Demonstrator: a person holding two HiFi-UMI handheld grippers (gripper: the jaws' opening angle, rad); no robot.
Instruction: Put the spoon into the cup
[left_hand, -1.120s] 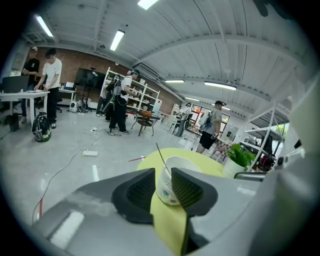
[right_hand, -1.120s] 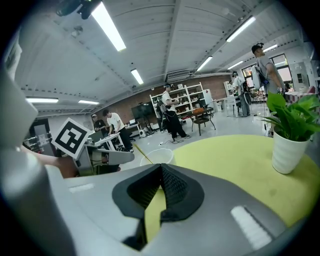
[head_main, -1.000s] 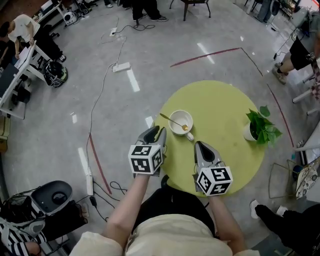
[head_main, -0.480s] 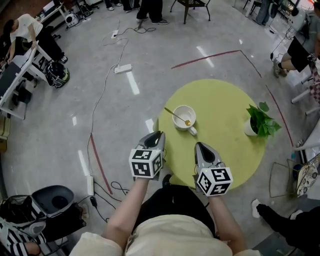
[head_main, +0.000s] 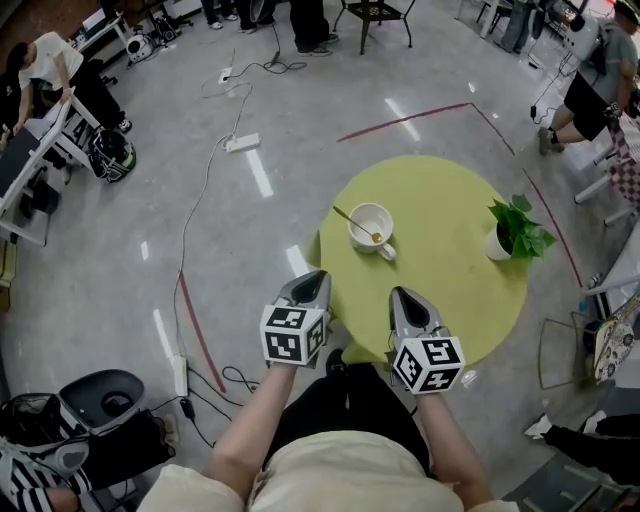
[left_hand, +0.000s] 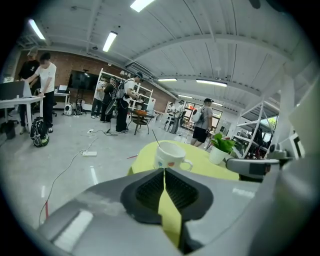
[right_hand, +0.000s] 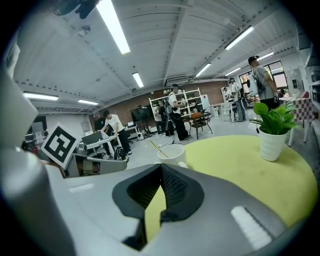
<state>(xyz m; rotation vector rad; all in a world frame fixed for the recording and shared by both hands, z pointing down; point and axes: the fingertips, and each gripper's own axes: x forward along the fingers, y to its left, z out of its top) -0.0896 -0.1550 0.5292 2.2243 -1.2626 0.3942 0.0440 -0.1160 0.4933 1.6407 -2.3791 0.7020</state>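
Note:
A white cup (head_main: 371, 226) stands on the round yellow-green table (head_main: 450, 300), left of centre. A gold spoon (head_main: 349, 216) rests in it, bowl down, with its handle leaning out over the far-left rim. My left gripper (head_main: 318, 276) hovers at the table's near-left edge, shut and empty. My right gripper (head_main: 399, 292) is over the near part of the table, also shut and empty. Both point toward the cup from well short of it. The cup (left_hand: 170, 156) and spoon handle (left_hand: 155, 137) show beyond the left gripper (left_hand: 164, 171), and the cup (right_hand: 171, 154) shows beyond the right gripper (right_hand: 161, 166).
A small potted plant (head_main: 515, 235) in a white pot stands at the table's right side. On the grey floor lie a power strip (head_main: 242, 142), cables and red tape lines. People stand at desks far left and at the room's edges. A chair (head_main: 378, 12) stands beyond the table.
Both grippers have drawn back from the cup toward the table's near edge. The spoon stays in the cup, and both grippers stay shut.

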